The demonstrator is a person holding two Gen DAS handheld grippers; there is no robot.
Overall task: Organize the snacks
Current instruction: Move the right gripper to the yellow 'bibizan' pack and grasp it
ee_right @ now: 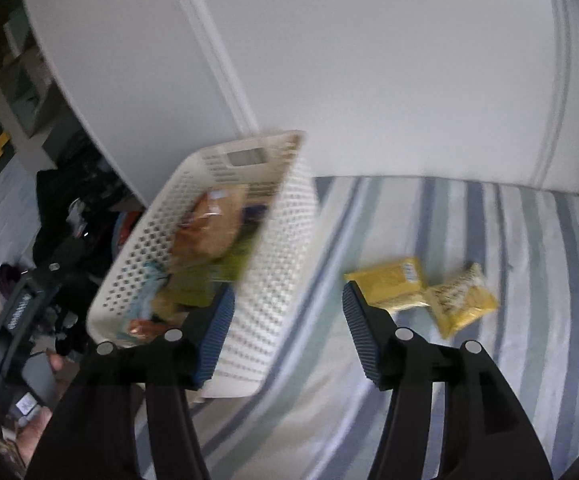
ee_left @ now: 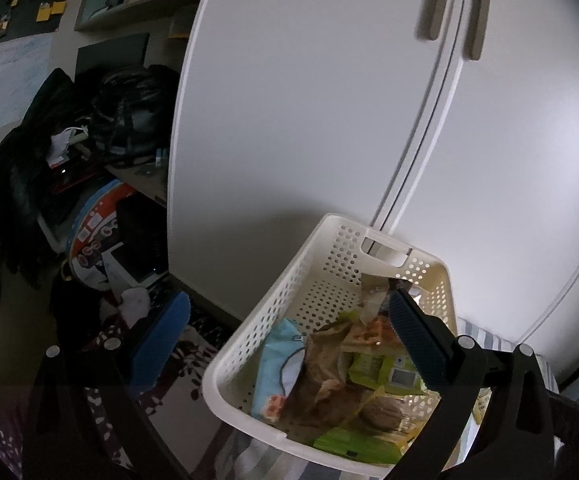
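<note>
Two yellow snack packets (ee_right: 421, 294) are seen on the striped bed (ee_right: 529, 320) beside the perforated white basket (ee_right: 273, 300), light and crinkly, best pinched by an edge; right gripper (ee_right: 287, 336) and left gripper (ee_left: 289, 340) are both spread wide, empty.

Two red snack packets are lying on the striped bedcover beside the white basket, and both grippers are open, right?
Not quite: the two snack packets are yellow, as the right wrist view shows. They do lie on the striped bedcover beside the white basket.
</note>
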